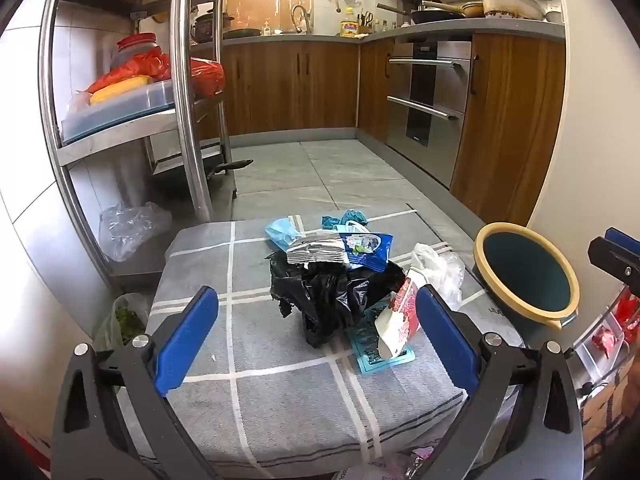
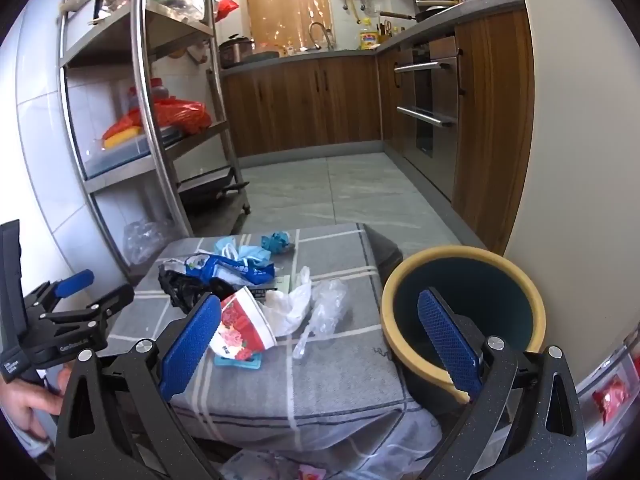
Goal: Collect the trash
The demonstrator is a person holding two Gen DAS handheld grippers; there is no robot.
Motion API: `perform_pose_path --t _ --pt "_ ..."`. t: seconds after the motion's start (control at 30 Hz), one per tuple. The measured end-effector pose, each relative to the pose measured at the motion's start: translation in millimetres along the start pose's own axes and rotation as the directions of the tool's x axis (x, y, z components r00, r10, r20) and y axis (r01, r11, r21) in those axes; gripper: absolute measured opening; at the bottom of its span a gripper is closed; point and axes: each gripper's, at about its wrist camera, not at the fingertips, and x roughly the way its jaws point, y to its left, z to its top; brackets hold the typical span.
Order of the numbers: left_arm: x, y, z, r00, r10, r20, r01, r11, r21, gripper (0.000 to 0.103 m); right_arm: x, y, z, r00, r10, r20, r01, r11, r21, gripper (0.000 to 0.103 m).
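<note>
A heap of trash lies on a low table with a grey checked cloth (image 1: 248,360): a crumpled black plastic bag (image 1: 332,296), a blue and silver snack wrapper (image 1: 344,250), a red floral paper cup (image 1: 398,320) on its side, a clear plastic bag (image 1: 438,270), a blue face mask (image 1: 282,232) and a teal crumpled scrap (image 1: 346,218). A dark bin with a yellow rim (image 2: 464,312) stands at the table's right edge. My left gripper (image 1: 316,304) is open, hanging above the near side of the heap. My right gripper (image 2: 320,312) is open and empty, between the cup (image 2: 244,328) and the bin.
A steel shelf rack (image 1: 188,120) with boxes and red bags stands at the left. Wooden kitchen cabinets and an oven (image 1: 428,92) line the back and right. A clear bag (image 1: 128,228) lies on the floor by the rack. A flat teal packet (image 1: 376,354) lies under the cup.
</note>
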Motion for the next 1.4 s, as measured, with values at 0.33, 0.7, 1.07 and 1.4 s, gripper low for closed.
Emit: perform_pose_path --t 0.33,0.7,1.07,1.4 --pt "0 -3 -2 1.0 -0.016 -0.005 0.016 1.0 0.0 0.097 0 9 -3 1.0 0.004 -0.008 -0.004 1.0 -0.005 0.098" --pt "0 -4 -3 1.0 -0.019 -0.007 0.019 1.0 -0.006 0.097 0 10 -4 1.0 0.007 -0.007 -0.007 1.0 -0.003 0.098" --pt "0 -5 -3 1.0 -0.021 -0.006 0.021 1.0 -0.001 0.097 -1 13 -5 1.0 0.011 -0.004 -0.011 1.0 -0.007 0.098" --pt "-1 -5 -3 1.0 -0.024 -0.008 0.024 1.0 0.0 0.097 -2 12 -5 1.0 0.013 -0.005 -0.013 1.0 -0.002 0.098"
